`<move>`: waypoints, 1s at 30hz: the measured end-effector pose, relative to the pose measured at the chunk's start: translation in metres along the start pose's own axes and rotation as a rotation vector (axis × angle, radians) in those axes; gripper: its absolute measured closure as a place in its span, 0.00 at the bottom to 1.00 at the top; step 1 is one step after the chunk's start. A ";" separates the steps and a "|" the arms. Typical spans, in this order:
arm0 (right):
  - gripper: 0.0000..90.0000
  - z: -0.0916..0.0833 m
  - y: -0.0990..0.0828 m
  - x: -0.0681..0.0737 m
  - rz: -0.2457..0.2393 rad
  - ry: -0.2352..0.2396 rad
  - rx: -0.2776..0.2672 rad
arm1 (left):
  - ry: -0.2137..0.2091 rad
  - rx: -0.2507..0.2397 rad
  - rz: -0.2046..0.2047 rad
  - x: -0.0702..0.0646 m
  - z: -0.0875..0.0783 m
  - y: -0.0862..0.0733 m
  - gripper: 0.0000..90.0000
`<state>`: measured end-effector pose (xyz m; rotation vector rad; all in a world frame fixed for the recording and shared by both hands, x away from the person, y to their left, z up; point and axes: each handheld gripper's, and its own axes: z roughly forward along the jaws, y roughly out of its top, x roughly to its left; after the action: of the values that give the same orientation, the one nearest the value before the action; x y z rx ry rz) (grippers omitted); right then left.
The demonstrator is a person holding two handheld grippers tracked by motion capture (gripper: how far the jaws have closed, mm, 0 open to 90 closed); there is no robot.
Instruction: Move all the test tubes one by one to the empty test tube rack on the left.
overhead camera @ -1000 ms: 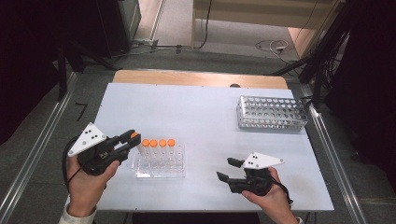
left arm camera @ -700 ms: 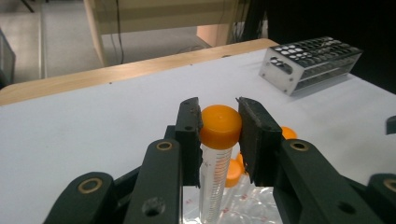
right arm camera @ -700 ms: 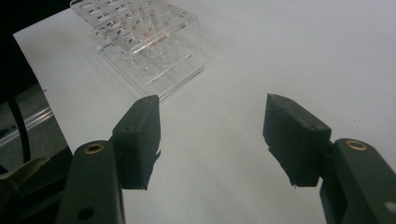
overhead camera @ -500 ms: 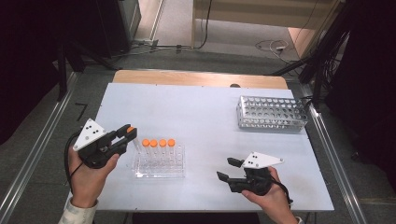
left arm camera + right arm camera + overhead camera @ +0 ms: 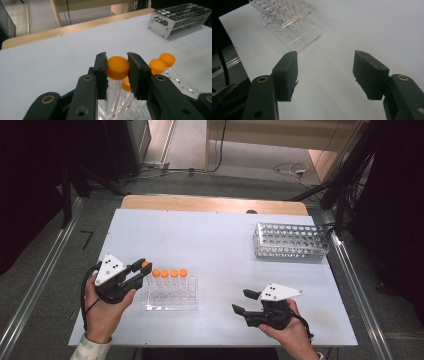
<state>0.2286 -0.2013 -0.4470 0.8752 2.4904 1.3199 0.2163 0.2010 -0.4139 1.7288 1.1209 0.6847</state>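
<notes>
Left hand-held gripper (image 5: 117, 68) lowered; clamped tube (image 5: 115, 82) graduations, red numerals illegible.

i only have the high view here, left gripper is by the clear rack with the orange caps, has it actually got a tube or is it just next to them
Observer: It has one. In the left gripper view the left gripper is shut on the orange cap of a tube.
Operator: ok and is that tube seated in the rack
Observer: Its lower end reaches down to the clear rack, but the jaws hide whether it sits in a hole.
Operator: right gripper, anything in it
Observer: No. The right gripper view shows the right gripper open, with bare white table between the jaws.
</notes>
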 end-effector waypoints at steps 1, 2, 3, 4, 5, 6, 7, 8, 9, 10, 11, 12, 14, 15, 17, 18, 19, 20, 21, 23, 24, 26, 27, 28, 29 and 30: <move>0.40 0.000 0.000 0.000 0.000 -0.001 0.000 | 0.003 0.006 -0.001 0.000 0.001 -0.001 0.78; 0.40 0.000 0.000 0.000 -0.001 0.000 -0.001 | 0.004 0.013 -0.002 0.000 0.002 -0.003 0.78; 0.40 -0.001 0.000 0.000 -0.001 0.000 -0.002 | 0.004 0.013 -0.006 0.000 0.003 -0.004 0.78; 0.40 -0.001 0.000 0.000 0.001 0.000 -0.002 | 0.004 0.013 -0.010 -0.001 0.003 -0.004 0.78; 0.40 -0.001 0.000 0.000 0.001 -0.001 -0.003 | 0.005 0.016 -0.013 0.000 0.003 -0.004 0.78; 0.40 -0.001 0.000 0.000 0.001 -0.001 -0.002 | 0.007 0.018 -0.017 0.000 0.002 -0.005 0.78; 0.40 -0.001 0.000 0.000 0.000 -0.001 -0.003 | 0.005 0.020 -0.022 0.000 0.002 -0.005 0.78; 0.40 -0.001 0.000 0.000 0.000 0.000 -0.003 | 0.000 0.020 -0.027 0.000 0.001 -0.005 0.77; 0.40 -0.001 0.000 0.000 0.002 -0.001 -0.003 | -0.003 0.018 -0.032 0.000 0.001 -0.005 0.76; 0.40 -0.001 0.000 0.000 0.002 -0.001 -0.003 | -0.007 0.018 -0.036 0.000 0.000 -0.004 0.74; 0.40 -0.001 0.000 0.000 0.001 -0.001 -0.003 | -0.006 0.017 -0.036 0.000 0.000 -0.004 0.73; 0.40 -0.001 0.000 0.000 0.002 -0.002 -0.002 | -0.007 0.012 -0.039 -0.001 -0.001 -0.004 0.72; 0.40 -0.001 0.000 0.000 0.002 -0.002 -0.001 | -0.006 0.011 -0.038 -0.001 -0.001 -0.004 0.71; 0.40 -0.001 0.000 0.000 0.001 -0.001 -0.003 | -0.005 0.011 -0.038 -0.001 -0.002 -0.004 0.70; 0.40 -0.001 0.000 -0.001 0.002 -0.002 -0.004 | -0.006 0.012 -0.044 -0.001 -0.003 -0.004 0.69; 0.40 -0.001 0.000 -0.001 0.001 -0.002 -0.004 | -0.009 0.008 -0.052 -0.001 -0.003 -0.003 0.69; 0.40 -0.001 0.000 -0.001 0.001 -0.004 -0.003 | -0.015 0.005 -0.058 0.000 -0.004 -0.003 0.67; 0.40 -0.001 0.000 -0.001 0.001 -0.005 -0.003 | -0.016 0.004 -0.062 0.000 -0.004 -0.003 0.67; 0.40 -0.001 0.000 -0.001 0.003 -0.005 -0.004 | -0.015 -0.001 -0.066 0.000 -0.005 -0.003 0.66; 0.40 -0.001 0.000 -0.001 0.004 -0.005 -0.004 | -0.017 -0.001 -0.066 0.000 -0.005 -0.003 0.65; 0.40 -0.002 0.000 -0.001 0.005 -0.005 -0.004 | -0.018 0.002 -0.066 0.000 -0.005 -0.003 0.65; 0.40 -0.001 0.000 -0.001 0.004 -0.005 -0.004 | -0.018 0.004 -0.066 -0.001 -0.006 -0.003 0.64; 0.39 -0.001 0.000 -0.001 0.003 -0.007 -0.003 | -0.018 0.005 -0.068 -0.001 -0.006 -0.002 0.63; 0.39 -0.001 0.000 -0.002 0.002 -0.008 -0.002 | -0.016 0.007 -0.068 -0.001 -0.007 -0.002 0.62; 0.39 -0.001 -0.001 -0.002 0.004 -0.008 -0.003 | -0.015 0.003 -0.073 -0.001 -0.007 -0.002 0.61; 0.39 -0.001 -0.001 -0.002 0.005 -0.009 -0.003 | -0.019 0.002 -0.078 -0.001 -0.007 -0.002 0.61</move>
<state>0.2297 -0.2040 -0.4471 0.8849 2.4808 1.3180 0.2089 0.2032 -0.4130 1.6812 1.1702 0.6183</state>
